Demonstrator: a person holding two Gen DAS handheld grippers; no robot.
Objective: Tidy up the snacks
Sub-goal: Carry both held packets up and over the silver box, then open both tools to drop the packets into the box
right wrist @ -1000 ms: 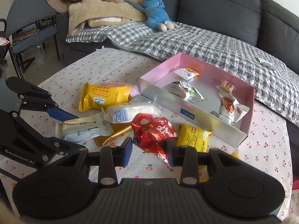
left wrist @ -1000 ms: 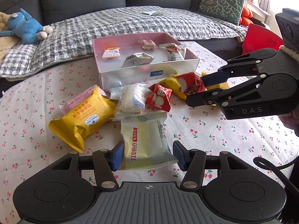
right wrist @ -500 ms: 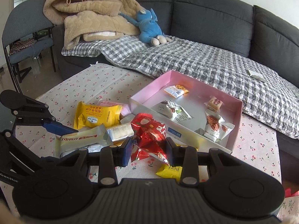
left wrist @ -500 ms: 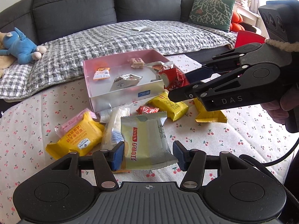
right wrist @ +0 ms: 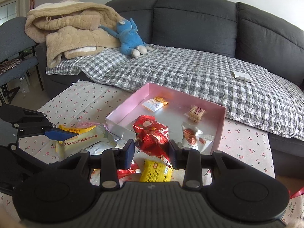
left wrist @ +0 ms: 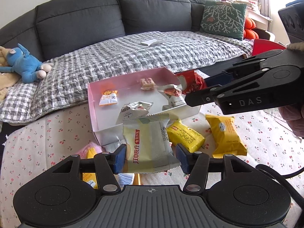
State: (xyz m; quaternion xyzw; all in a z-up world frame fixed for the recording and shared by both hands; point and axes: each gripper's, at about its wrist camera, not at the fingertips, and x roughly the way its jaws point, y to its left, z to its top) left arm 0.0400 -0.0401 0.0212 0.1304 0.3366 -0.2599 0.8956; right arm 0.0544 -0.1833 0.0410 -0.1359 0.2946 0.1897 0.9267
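My left gripper (left wrist: 151, 157) is shut on a pale green-and-white snack packet (left wrist: 147, 142), held in the air in front of the pink-walled box (left wrist: 91, 104). My right gripper (right wrist: 152, 152) is shut on a crinkled red foil snack (right wrist: 152, 134), raised over the near edge of the same box (right wrist: 222, 125). In the left wrist view the right gripper (left wrist: 197, 93) reaches in from the right with the red snack (left wrist: 190, 82) above the box's right side. Inside the box lie an orange-and-white packet (left wrist: 108, 99), a small biscuit (left wrist: 146, 83) and two white packets.
Yellow packets (left wrist: 225, 134) and a pink one (left wrist: 91, 149) lie on the cherry-print tablecloth (left wrist: 38, 144) near the box. Behind the table stands a dark sofa with a checked blanket (right wrist: 190, 70), a blue plush toy (right wrist: 129, 36) and a beige quilt (right wrist: 72, 36). A chair (right wrist: 13, 57) stands at the left.
Both grippers have lifted their packets off the table and carried them toward the box. The red snack now hangs over the box's edge, and the green-white packet is in front of its near wall.
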